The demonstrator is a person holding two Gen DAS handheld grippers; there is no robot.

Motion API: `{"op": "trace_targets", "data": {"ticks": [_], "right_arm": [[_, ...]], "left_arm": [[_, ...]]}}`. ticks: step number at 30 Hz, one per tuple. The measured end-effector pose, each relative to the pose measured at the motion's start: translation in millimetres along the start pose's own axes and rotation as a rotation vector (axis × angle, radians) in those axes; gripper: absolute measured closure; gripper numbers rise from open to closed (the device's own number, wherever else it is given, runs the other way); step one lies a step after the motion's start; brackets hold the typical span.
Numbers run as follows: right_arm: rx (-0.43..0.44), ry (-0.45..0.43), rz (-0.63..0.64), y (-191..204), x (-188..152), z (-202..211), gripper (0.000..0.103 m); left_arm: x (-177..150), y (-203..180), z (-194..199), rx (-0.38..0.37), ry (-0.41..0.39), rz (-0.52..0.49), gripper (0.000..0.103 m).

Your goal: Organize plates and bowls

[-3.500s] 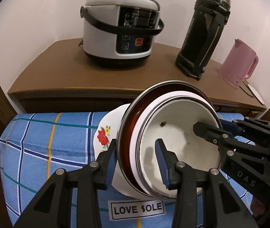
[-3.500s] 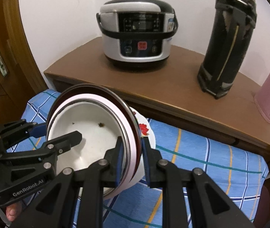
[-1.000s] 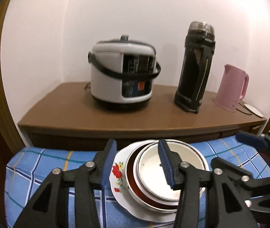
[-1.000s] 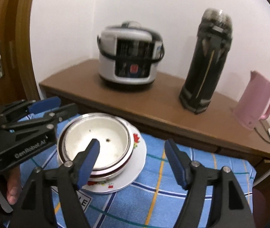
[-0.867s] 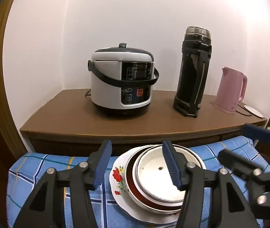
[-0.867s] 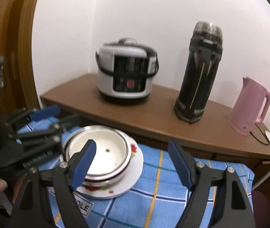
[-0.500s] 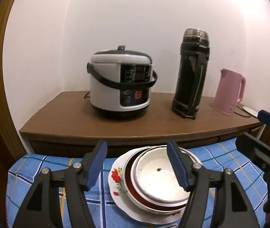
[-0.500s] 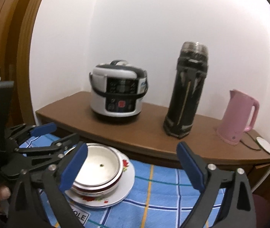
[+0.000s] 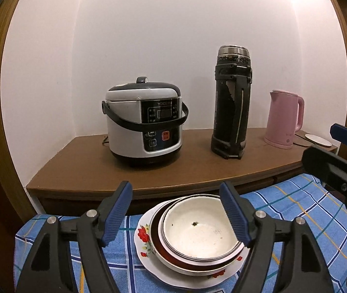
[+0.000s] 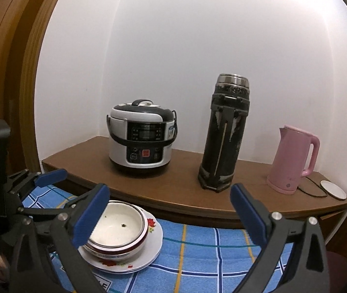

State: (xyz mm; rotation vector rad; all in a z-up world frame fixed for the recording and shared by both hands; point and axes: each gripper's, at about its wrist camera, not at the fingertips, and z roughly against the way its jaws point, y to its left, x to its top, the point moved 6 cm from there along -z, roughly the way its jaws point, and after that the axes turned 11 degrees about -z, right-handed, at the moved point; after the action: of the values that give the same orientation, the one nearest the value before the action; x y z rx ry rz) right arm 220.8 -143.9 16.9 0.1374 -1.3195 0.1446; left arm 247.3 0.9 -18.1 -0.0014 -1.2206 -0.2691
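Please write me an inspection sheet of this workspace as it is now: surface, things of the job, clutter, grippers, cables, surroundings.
Surface: blue checked cloth, flat, in front of a brown wooden counter.
Job's things: white bowl nested in a dark red bowl, both on a floral plate; dark specks in the white bowl.
Clutter: rice cooker, tall black flask and pink kettle on the counter.
Grippers: left gripper and right gripper open, holding nothing; their jaws have just been opening.
Cables: black cord beside the kettle, leading to a round white base.
Surroundings: white wall, wooden frame at the sides.
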Motion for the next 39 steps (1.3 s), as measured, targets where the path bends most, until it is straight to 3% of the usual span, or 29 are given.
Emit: {"op": "trace_targets", "data": {"ticks": [39], "right_arm": [[-0.009, -0.010, -0.003, -2.9, -2.5, 2.9, 0.001]], "left_arm": [[-1.0, -6.3, -0.8, -0.018, 0.003, -0.025, 0.027]]}}
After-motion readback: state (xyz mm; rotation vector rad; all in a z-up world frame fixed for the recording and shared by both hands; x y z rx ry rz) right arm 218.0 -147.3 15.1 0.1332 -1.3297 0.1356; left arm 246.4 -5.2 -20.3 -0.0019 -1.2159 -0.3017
